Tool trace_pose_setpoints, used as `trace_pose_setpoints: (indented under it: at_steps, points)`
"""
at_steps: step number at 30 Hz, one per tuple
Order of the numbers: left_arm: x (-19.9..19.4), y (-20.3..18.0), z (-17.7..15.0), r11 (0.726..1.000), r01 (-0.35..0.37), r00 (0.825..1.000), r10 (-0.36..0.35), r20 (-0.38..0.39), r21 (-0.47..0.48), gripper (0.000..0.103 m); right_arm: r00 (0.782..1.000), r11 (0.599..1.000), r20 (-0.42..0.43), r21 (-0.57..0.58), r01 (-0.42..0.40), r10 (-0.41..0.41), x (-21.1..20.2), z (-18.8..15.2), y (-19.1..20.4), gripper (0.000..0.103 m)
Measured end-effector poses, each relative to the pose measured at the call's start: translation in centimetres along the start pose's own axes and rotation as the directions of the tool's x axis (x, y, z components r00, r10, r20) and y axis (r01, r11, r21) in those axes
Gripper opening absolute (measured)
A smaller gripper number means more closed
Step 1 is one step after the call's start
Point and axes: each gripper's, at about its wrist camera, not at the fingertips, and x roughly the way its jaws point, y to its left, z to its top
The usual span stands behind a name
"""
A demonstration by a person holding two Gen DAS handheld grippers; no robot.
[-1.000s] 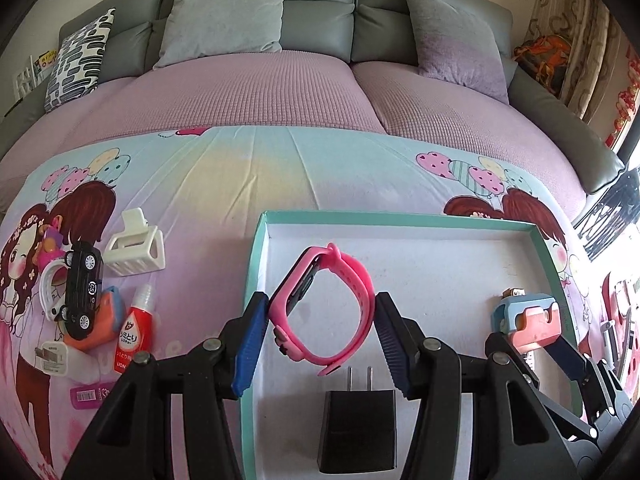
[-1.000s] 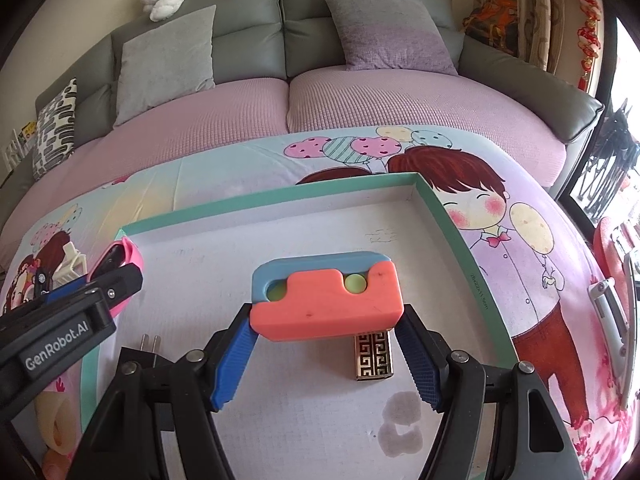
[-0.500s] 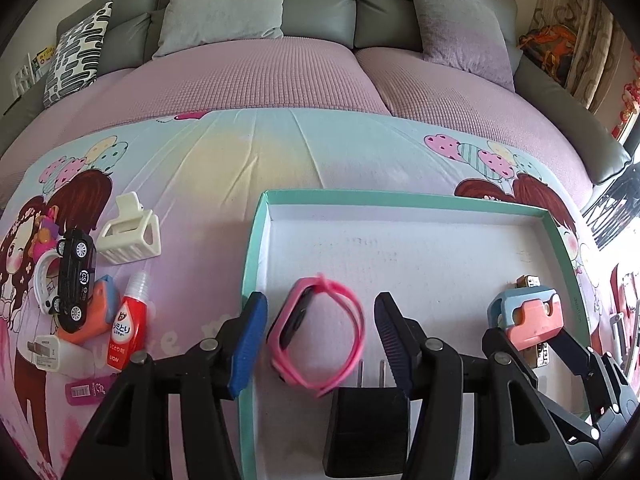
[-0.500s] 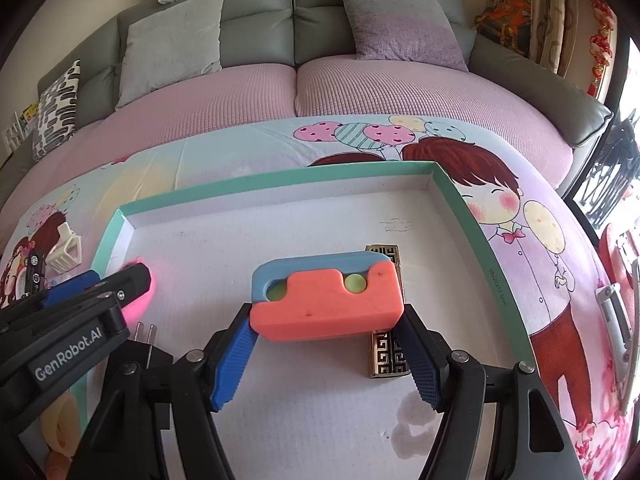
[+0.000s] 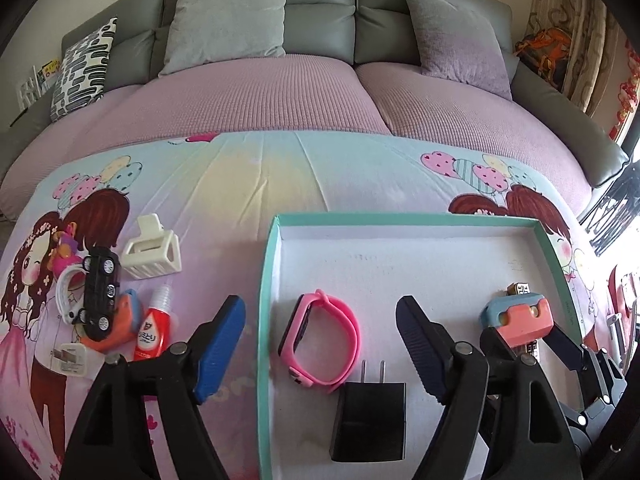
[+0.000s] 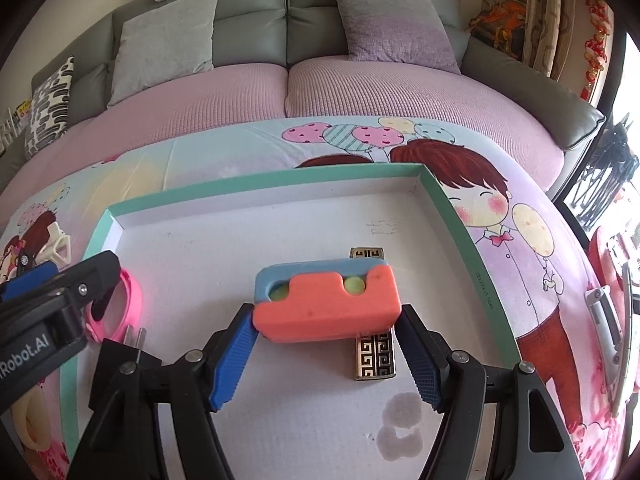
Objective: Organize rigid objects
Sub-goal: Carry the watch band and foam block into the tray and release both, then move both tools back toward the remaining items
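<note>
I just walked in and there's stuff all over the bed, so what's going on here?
Someone with a gripper in each hand is sorting small objects into a teal-rimmed tray on the bedspread. The left gripper is open, with the pink watch lying in the tray between its fingers, beside a black charger. The right gripper holds an orange and blue block above a gold lighter. A toy car, a hair clip and a red tube lie outside the tray.

A cartoon-print sheet bears a teal-rimmed tray, white hair clip, toy car and red tube.
</note>
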Motion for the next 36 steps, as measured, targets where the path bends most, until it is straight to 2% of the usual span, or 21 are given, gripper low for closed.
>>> trace_pose_setpoints:
  at_steps: [2,4,6,8,10,13,27,31,36]
  points:
    - [-0.3,0.3,0.1,1.0,-0.017,1.0,0.017,0.01,-0.001,0.08,1.0,1.0,0.01,-0.002,0.0,0.0,-0.2,0.1,0.1,0.077]
    - [-0.6,0.6,0.1,0.999,-0.035,0.999,0.035,0.021,-0.003,0.085,1.0,1.0,0.014,0.011,-0.013,0.013,-0.3,0.1,0.0,0.086]
    - [-0.7,0.8,0.2,0.999,-0.045,0.999,0.045,0.028,-0.008,0.086,0.999,0.999,0.022,0.028,-0.024,0.023,-0.4,0.1,-0.2,0.096]
    - [-0.8,1.2,0.2,0.998,-0.06,0.998,0.061,0.032,-0.016,0.086,0.999,0.999,0.031,0.041,-0.03,0.029,-0.5,0.2,-0.4,0.097]
    - [-0.6,1.7,0.1,0.996,-0.081,0.996,0.082,0.028,-0.025,0.087,0.999,0.998,0.036,0.052,-0.038,0.036,-0.6,0.2,-0.5,0.103]
    - [-0.4,2.4,-0.1,0.992,-0.117,0.993,0.118,0.015,-0.037,0.096,0.998,0.996,0.043,0.065,-0.056,0.054,-0.6,0.3,-0.6,0.103]
    - [-2.0,6.6,-0.4,0.974,-0.157,0.983,0.169,0.065,-0.166,0.096,0.992,0.993,0.055,0.036,-0.111,0.109,-0.8,0.3,1.6,0.103]
    - [-3.4,8.7,-0.5,0.961,-0.164,0.978,0.188,0.094,-0.221,0.097,0.986,0.991,0.107,0.022,-0.134,0.131,-2.0,0.6,2.5,0.103]
    - [-5.1,11.3,-0.8,0.941,-0.192,0.965,0.232,0.121,-0.279,0.097,0.967,0.985,0.192,-0.016,-0.17,0.17,-4.2,0.9,4.4,0.103]
